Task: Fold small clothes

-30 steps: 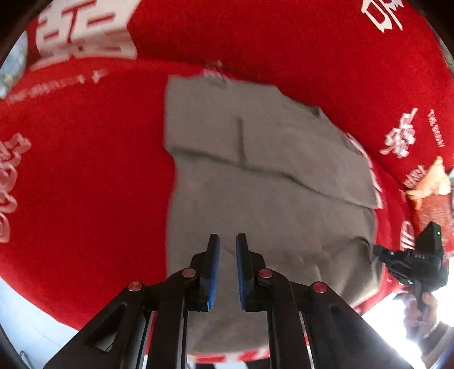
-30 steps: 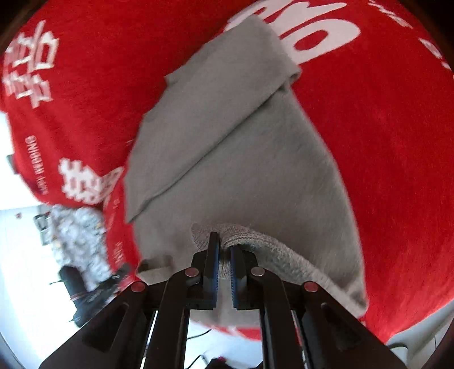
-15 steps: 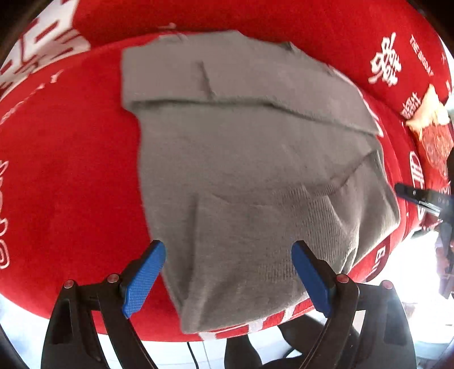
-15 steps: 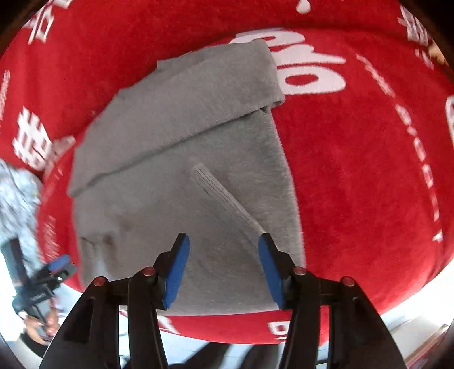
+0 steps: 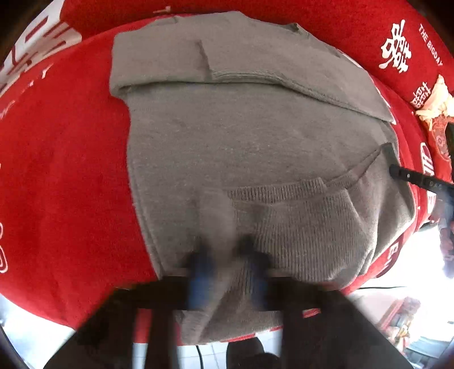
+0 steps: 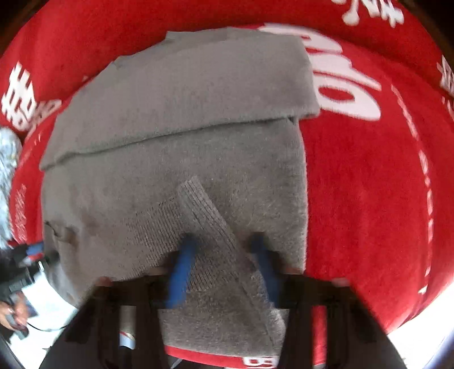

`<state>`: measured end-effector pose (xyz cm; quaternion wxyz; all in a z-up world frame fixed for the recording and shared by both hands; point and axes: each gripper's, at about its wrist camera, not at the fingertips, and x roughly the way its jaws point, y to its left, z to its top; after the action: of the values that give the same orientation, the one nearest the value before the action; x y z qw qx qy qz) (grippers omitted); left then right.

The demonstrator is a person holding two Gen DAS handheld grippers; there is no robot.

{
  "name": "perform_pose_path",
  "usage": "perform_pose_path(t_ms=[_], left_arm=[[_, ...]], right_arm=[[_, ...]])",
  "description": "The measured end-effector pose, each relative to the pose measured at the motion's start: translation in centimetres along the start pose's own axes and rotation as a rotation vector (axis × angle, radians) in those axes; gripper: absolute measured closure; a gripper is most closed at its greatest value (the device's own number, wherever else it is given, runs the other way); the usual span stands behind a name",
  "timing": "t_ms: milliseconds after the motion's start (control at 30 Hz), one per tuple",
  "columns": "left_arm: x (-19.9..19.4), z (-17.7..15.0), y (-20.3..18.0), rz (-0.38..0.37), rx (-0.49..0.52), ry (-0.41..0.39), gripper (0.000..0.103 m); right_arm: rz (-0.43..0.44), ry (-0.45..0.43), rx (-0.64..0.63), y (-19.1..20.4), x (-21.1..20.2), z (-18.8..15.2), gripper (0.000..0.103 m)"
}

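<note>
A grey knit sweater [image 5: 241, 136] lies flat on a red blanket [image 5: 62, 176], its sleeves folded across the far end and its ribbed hem turned up at the near edge. It also shows in the right wrist view [image 6: 184, 136]. My left gripper [image 5: 227, 255] is blurred, its jaws a hand's width apart astride the near hem. My right gripper [image 6: 224, 241] is open too, its blue fingers [image 6: 181, 264] either side of the turned-up ribbed hem [image 6: 204, 210]. The right gripper's tip [image 5: 408, 177] shows at the sweater's right edge in the left wrist view.
The red blanket carries white lettering [image 6: 340, 79] and rises into a backrest behind the sweater [image 5: 312, 17]. A cream and red object [image 5: 434, 108] lies at the far right. The blanket's near edge drops to a bright floor [image 5: 397, 298]. A grey fluffy item [image 6: 7, 170] sits at the left.
Both grippers went from shut to open, the right one letting go of the hem. Both have since dropped lower onto the sweater's near edge, and their jaws stand closer together than half a second ago.
</note>
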<state>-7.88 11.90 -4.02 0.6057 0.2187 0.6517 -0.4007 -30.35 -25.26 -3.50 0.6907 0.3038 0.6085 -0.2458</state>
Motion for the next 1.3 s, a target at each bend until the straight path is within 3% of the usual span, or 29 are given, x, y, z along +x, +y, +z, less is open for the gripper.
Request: perform_pose_path(t_ms=[67,300,500,600,733,867,1167,1200,1233,1267,1300], left_arm=[[-1.0,0.0,1.0,-0.053,-0.053,-0.008,0.095],[-7.5,1.2,-0.6,-0.062,-0.016,-0.14,0.095],[-13.5,8.1,-0.7,-0.047,-0.02,-0.318,0.095],[-14.3,12.3,-0.5,-0.018,-0.01,-0.385,0.095],[-12.1,18.3,0.1,0.05,-0.017,-0.417,0.095],[-7.2,22.8,1.5,0.126,-0.066,-0.369,0.095],[1.1,26.3,3.8,0.228,-0.145,-0.265,0.095],[1.5,26.5,4.1,0.245,-0.153,-0.26,0.093],[1.8,26.6,4.4,0.259,-0.167,-0.251,0.081],[1.8,26.7,4.7,0.288,-0.182,-0.249,0.057],[1.7,26.8,5.1,0.332,-0.201,-0.251,0.041]], right_arm=[[-0.006,-0.002,-0.011,0.4,-0.7,-0.2,0.096],[0.048,-0.106,-0.046,0.5,-6.6,1.3,0.096],[0.095,-0.244,-0.023,-1.0,-11.6,7.0,0.096],[0.092,-0.286,-0.039,-0.8,-12.3,10.7,0.096],[0.09,-0.314,-0.048,-0.8,-10.3,16.3,0.096],[0.091,-0.281,-0.041,-1.0,-5.7,20.7,0.096],[0.078,-0.163,0.041,-3.0,4.1,23.9,0.096],[0.075,-0.16,0.04,-3.0,4.4,24.0,0.096],[0.072,-0.158,0.037,-3.0,4.8,24.0,0.096],[0.069,-0.162,0.035,-3.0,5.0,24.1,0.095],[0.063,-0.166,0.037,-3.0,5.0,24.1,0.095]])
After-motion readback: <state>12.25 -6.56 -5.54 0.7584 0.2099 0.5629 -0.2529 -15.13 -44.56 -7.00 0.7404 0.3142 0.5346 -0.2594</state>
